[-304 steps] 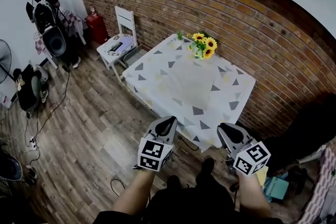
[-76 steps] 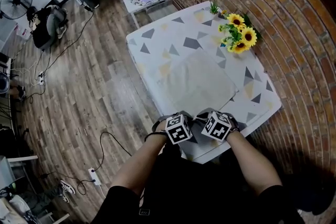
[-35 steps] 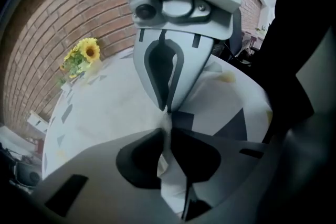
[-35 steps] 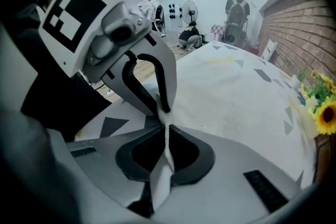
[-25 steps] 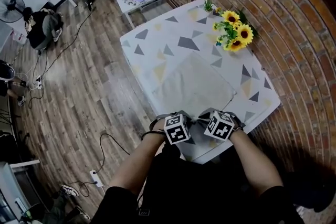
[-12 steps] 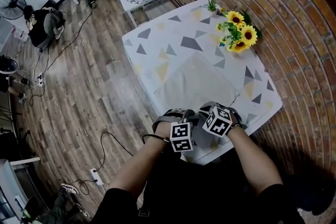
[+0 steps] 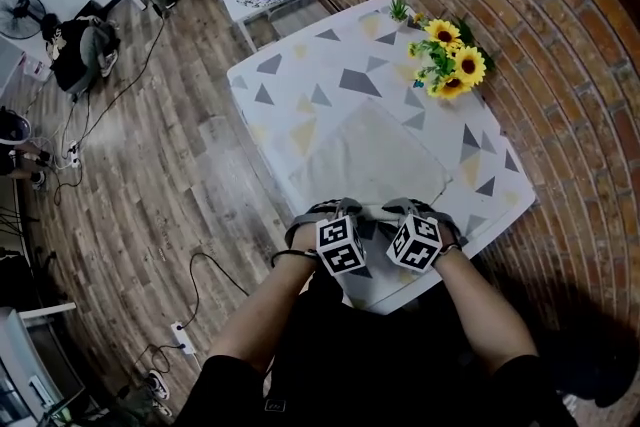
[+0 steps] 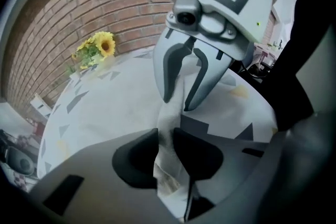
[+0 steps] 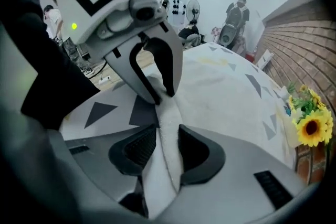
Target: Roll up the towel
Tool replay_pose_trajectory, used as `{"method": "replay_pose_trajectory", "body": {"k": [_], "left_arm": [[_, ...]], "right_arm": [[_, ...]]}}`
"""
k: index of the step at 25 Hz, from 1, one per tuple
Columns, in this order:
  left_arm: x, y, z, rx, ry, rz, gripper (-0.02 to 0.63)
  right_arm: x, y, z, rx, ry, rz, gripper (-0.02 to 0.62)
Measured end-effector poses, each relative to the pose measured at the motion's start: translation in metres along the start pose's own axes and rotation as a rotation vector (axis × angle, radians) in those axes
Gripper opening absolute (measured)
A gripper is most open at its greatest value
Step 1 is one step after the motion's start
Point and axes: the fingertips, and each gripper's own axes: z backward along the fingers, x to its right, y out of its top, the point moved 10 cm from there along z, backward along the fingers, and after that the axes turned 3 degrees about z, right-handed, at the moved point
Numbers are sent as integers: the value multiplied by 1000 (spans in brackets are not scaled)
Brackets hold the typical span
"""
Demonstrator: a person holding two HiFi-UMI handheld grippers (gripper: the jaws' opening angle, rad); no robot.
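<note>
Your left gripper (image 8: 165, 150), just closing, pinches near hem of pale rectangular terry towel (image 7: 380, 155) running lengthwise twd far edge of triangle-print clothed table (image 7: 290, 85); right gripper (image 9: 167, 147) has just slackened, hem loose btwn its jaws.

The pale towel (image 7: 385, 160) lies spread on the patterned table (image 7: 290, 80), its near edge bunched upward.

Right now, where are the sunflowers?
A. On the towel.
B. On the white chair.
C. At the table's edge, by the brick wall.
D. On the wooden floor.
C: the sunflowers stand at the edge of the table next to the brick wall, apart from the towel spread on the tabletop.
</note>
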Motion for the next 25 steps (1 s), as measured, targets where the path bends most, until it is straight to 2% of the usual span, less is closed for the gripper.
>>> {"method": "replay_pose_trajectory", "body": {"k": [2, 4, 7, 8, 9, 11, 13, 15, 17, 20, 25], "left_arm": [[-1, 1, 3, -4, 37, -25, 107], [2, 2, 6, -14, 47, -82, 121], [14, 0, 5, -50, 9, -144, 198], [18, -3, 3, -58, -2, -151, 198], [21, -5, 3, -60, -16, -151, 192], [28, -8, 5, -53, -66, -145, 120], [33, -11, 9, -48, -129, -148, 105], [35, -13, 12, -50, -157, -132, 98], [31, -14, 13, -55, -141, -105, 101], [20, -14, 17, -59, -82, -97, 169], [15, -6, 28, -18, 16, -159, 190]], "right_arm": [[2, -2, -4, -13, -21, -16, 131], [3, -1, -3, -8, -18, -33, 77], [0, -1, -1, 1, 30, -58, 49], [-3, -2, 0, 2, 52, -68, 46], [-7, -3, 2, 1, 80, -77, 44], [-15, -3, 6, -8, 155, -83, 43], [-21, -2, 10, -17, 221, -68, 42], [-21, 0, 12, -17, 234, -60, 43], [-17, 3, 12, -20, 211, -58, 45], [-7, 7, 8, -43, 165, -41, 52], [10, 10, 1, -73, 103, -59, 68]]}}
